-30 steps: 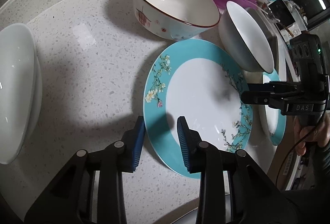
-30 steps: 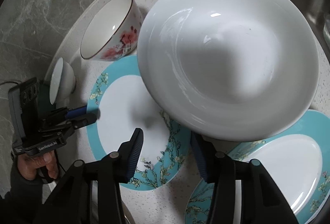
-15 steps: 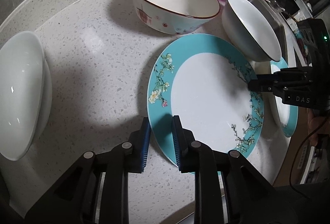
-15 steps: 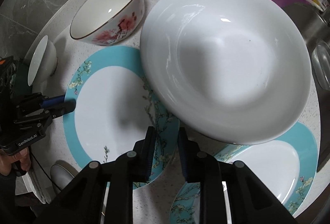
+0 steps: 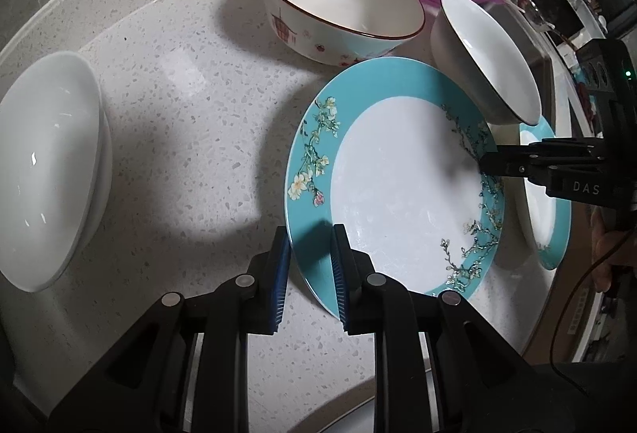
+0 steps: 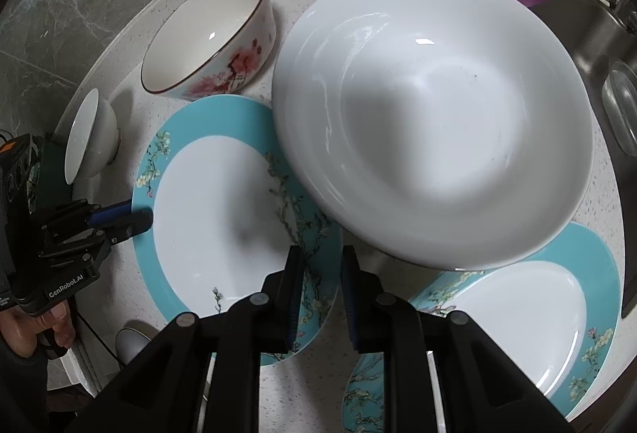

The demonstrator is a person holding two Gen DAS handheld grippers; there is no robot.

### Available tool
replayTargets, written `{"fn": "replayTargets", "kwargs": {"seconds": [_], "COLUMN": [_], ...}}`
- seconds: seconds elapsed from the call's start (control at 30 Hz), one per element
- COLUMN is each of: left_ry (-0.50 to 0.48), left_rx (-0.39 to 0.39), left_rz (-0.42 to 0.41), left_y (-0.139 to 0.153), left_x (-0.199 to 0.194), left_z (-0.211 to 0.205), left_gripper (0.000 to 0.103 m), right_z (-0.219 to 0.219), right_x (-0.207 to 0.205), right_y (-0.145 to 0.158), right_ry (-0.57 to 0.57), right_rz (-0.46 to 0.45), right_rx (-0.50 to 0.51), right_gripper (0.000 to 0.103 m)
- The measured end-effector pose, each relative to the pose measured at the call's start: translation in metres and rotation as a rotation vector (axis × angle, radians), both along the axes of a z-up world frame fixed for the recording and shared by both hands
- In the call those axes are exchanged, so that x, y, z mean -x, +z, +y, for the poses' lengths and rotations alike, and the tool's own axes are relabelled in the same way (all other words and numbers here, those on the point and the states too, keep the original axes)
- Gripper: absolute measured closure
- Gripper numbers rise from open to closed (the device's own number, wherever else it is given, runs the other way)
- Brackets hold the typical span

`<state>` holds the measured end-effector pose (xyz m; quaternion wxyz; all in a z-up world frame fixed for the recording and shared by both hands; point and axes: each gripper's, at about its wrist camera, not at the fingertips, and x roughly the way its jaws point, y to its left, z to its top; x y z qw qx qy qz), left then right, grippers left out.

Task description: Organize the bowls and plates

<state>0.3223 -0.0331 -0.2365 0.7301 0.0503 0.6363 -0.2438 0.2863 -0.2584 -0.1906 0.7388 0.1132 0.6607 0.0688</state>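
Glossy round turquoise-rimmed plate (image 5: pixel 398 190) on speckled stone counter (image 5: pixel 191 138); my left tongs (image 5: pixel 308 234) and right tongs (image 6: pixel 320 253) pinch opposite edges.

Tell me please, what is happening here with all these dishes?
A person holds one gripper in each hand and grips the same teal-rimmed plate from opposite sides. The left gripper and the right gripper are both closed on its rim. A large white bowl overlaps the plate's edge.

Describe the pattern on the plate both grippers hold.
Turquoise rim with flowering branch sprigs around a plain white centre; clearest in the left wrist view.
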Motion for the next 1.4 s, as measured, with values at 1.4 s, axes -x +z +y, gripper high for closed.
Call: {"fn": "replayTargets", "kwargs": {"seconds": [1.4], "left_ry": [0.067], "left_rx": [-0.006], "left_rz": [0.073], "left_y": [-0.003], "left_x": [0.002], "left_z": [0.028], "left_gripper": [0.085], "right_z": [-0.002], "right_x": [0.001], "right_y": [-0.003], "right_ry": [-0.048], "right_rz": [0.062], "right_rx": [-0.094], "right_gripper": [0.078]}}
